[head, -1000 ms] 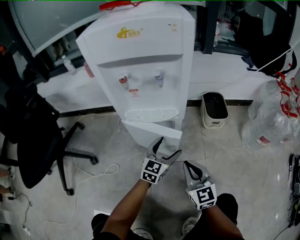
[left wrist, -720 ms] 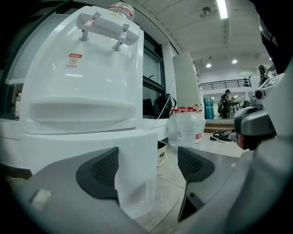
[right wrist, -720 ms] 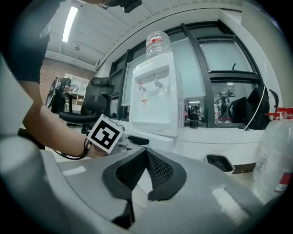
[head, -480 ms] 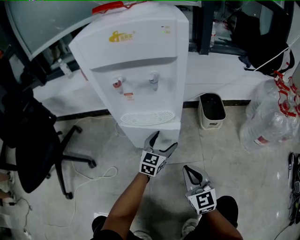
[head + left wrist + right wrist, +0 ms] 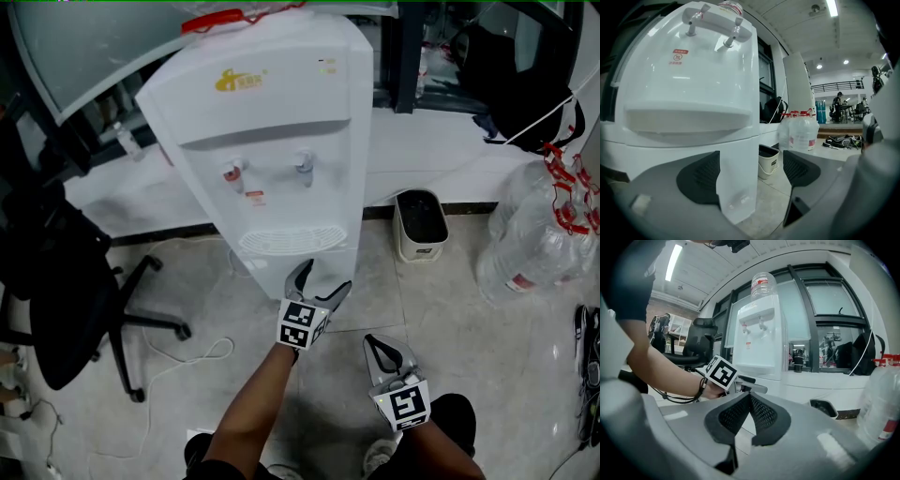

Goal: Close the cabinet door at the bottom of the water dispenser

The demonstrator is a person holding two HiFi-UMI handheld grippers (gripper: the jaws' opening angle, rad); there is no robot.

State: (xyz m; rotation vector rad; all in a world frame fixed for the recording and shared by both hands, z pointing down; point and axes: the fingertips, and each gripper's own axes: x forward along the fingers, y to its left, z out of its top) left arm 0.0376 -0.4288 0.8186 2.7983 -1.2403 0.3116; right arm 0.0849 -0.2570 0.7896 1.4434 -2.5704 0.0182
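Two grippers show low in the head view, in front of a white water dispenser (image 5: 281,141) that stands upright on the tiled floor. Its long axis runs vertical, and its front, with the red tap (image 5: 232,172) and the blue tap (image 5: 303,164), faces the person. The cabinet door (image 5: 302,264) is the panel at the foot of that front, below the drip grille (image 5: 291,241). It faces the person too and lies flat against the body, with no gap showing at its edge.

The left gripper (image 5: 325,277) is held out at the door, its jaws spread wide. In the left gripper view the door's right edge (image 5: 738,187) stands between the two dark pads (image 5: 701,180), close to the left one, with neither pad clamped on it. Whether a pad touches the panel cannot be told.

The right gripper (image 5: 375,345) hangs back near the person's knee, well apart from the dispenser. Its pads (image 5: 761,413) are pressed together with nothing between them.

To the dispenser's right a white bin (image 5: 420,223) sits against the wall, with large water bottles (image 5: 539,234) beyond it. A black office chair (image 5: 66,281) stands to its left
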